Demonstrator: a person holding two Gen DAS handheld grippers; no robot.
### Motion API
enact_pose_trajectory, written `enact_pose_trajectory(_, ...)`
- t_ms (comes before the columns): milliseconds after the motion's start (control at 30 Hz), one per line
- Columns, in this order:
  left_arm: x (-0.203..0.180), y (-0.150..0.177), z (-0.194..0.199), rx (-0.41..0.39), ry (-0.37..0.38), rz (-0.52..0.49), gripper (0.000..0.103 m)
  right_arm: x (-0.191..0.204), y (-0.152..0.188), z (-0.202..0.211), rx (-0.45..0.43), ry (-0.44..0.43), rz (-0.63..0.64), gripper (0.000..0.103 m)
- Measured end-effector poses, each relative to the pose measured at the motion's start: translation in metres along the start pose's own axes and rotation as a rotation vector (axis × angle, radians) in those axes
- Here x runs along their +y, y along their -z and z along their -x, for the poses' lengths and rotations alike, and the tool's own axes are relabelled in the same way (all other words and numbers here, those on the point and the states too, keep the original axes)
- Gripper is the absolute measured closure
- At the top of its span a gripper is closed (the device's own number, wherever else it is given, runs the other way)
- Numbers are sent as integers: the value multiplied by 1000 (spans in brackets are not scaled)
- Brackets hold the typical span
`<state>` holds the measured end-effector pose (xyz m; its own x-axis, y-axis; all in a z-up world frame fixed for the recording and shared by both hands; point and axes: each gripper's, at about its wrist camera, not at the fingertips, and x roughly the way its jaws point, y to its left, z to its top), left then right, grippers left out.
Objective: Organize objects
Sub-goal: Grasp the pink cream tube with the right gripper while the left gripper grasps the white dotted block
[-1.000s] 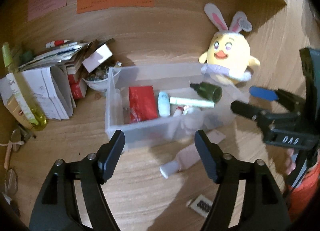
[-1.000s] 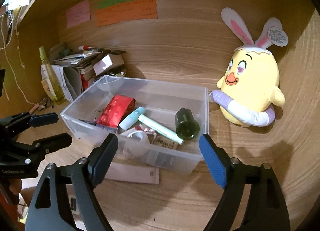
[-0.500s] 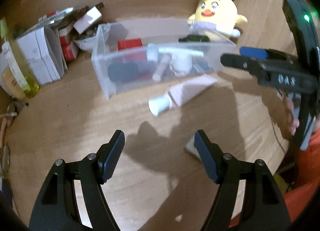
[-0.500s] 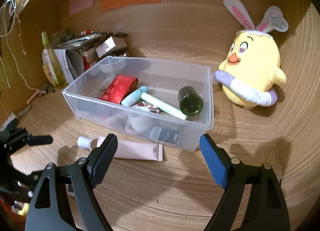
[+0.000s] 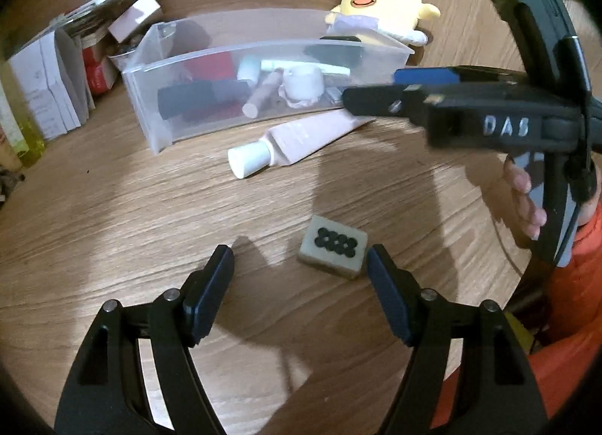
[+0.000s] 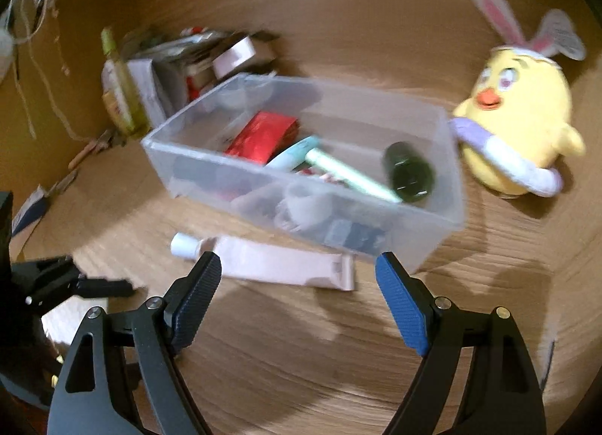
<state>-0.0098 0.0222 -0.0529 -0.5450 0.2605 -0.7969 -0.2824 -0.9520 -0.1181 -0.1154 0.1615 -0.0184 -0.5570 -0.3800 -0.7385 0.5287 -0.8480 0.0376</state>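
Since the earlier frame both grippers have been lowered toward the desk, and the mahjong tile point(image 5: 332, 252) has been brought between the left fingers. The left gripper point(image 5: 300, 268) is closing with nothing clamped yet; the tile lies off-centre, just beside the right-hand pad point(image 5: 387, 297), so it may be pushed or flipped rather than pinched. The right gripper point(image 6: 297, 292) is held spread and empty above the pink tube point(image 6: 280, 265), which lies against the clear plastic bin point(image 6: 425, 247). With the bin wall so near, a descending finger could be caught on it. The plush chick point(image 6: 517, 126) stands beside the bin.
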Motion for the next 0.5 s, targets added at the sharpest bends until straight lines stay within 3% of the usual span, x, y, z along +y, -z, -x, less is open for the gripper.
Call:
enact_pose_trajectory(133, 2, -3, -1, -20, 32, 9, 63, 16, -1, -18, 54, -67, 60, 21)
enact_pose_trajectory(200, 5, -4, -1, -26, 34, 24, 68, 24, -2, -27, 80, -90, 94, 21)
enact_pose_trajectory(500, 36, 4, 8, -46, 5, 116, 68, 49, -13, -62, 168, -102, 215, 21)
